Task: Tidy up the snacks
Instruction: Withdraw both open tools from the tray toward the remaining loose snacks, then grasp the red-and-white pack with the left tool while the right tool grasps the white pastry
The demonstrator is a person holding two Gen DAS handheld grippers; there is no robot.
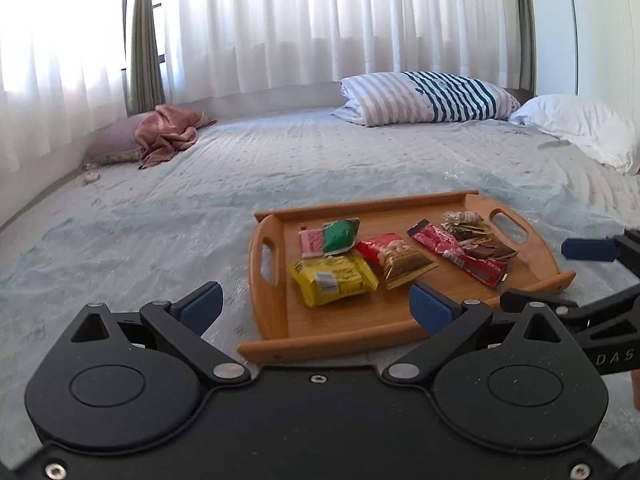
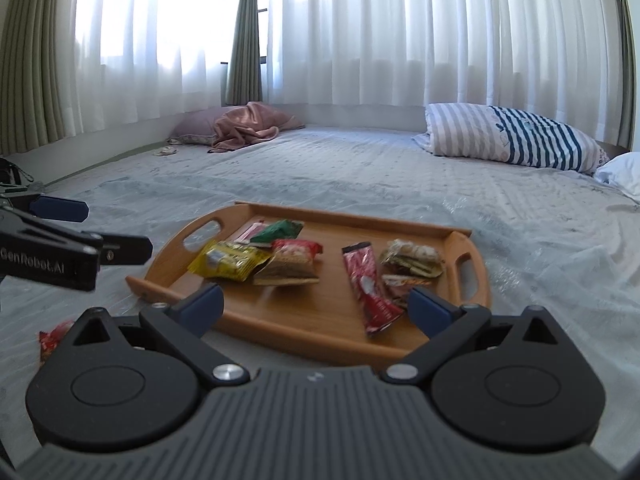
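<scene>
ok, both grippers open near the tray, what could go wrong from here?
1. A red packet lies on the bedcover off the tray, low at the right view's left edge; it could get missed.
2. Yellow packet, green packet and red-gold packet overlap, so a pinch may catch two.
3. The tray sits on soft bedding; pressing down may tip it.

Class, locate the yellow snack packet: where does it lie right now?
The yellow snack packet lies on the wooden tray, at its left end in both wrist views, just in front of the green packet.
</scene>
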